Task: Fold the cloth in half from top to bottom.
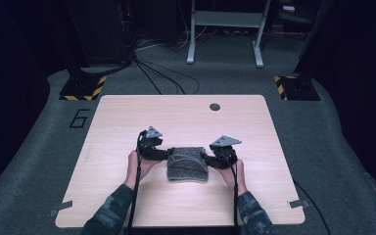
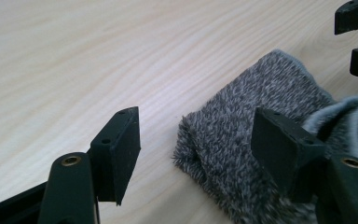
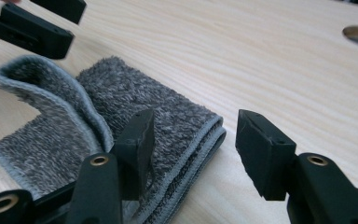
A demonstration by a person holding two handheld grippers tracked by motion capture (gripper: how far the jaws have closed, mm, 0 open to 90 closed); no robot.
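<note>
Your folded grey towel (image 1: 188, 164) sits lower-center of the high view on the table (image 1: 127, 122), w/ your left tongs (image 1: 165, 154) at its left edge & right tongs (image 1: 206, 157) at its right edge, both parted, gripping nothing. In the left gripper view one pad (image 2: 279, 144) hangs over the pile, the other (image 2: 121, 149) over bare wood; the right gripper view has one pad (image 3: 137, 144) over the towel's hemmed edge, the other (image 3: 258, 149) over wood. Around you: a cable hole (image 1: 215, 106) upper-center of the tabletop, nothing blocking; striped stand bases (image 1: 83, 87) & loose floor cables (image 1: 161, 73) beyond the far edge.
</note>
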